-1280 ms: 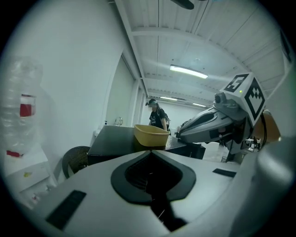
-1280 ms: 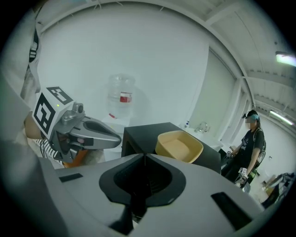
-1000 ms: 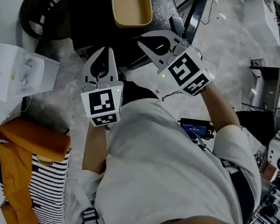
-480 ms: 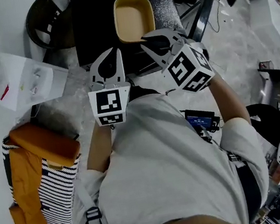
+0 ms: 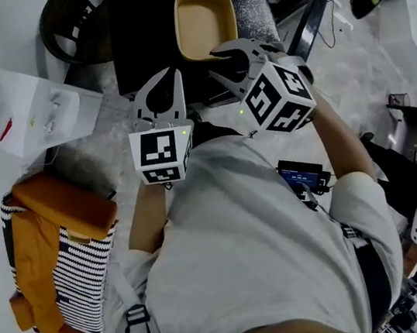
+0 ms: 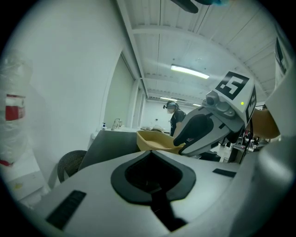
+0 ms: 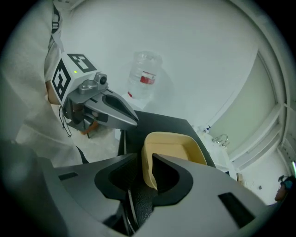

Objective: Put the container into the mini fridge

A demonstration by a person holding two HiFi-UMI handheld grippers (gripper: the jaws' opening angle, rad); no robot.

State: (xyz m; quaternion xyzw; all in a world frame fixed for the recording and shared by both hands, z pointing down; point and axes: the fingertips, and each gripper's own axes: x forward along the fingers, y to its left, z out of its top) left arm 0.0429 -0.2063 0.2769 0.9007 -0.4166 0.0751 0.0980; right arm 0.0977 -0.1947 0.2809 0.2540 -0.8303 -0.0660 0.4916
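Black and speckled, the cabinet top (image 5: 141, 31) is the largest surface here and carries no print. Left of the top lies a white box (image 5: 35, 111) with small marks too faint to read. Further left of the top, a clear bottle (image 7: 144, 74) wears a red label whose writing cannot be made out. The only crisp patterns are the black-and-white square markers on each gripper's cube.

The right gripper (image 7: 150, 162) reaches in over the top's near edge, its jaws opening. The near wall of the tan container (image 5: 204, 17) stands between them: one jaw is over the hollow, and the other is outside the wall with a gap showing. The container stands upright on the top, toward its right side. The left gripper (image 5: 170, 81) hangs at the top's near edge, jaws closed together on nothing.
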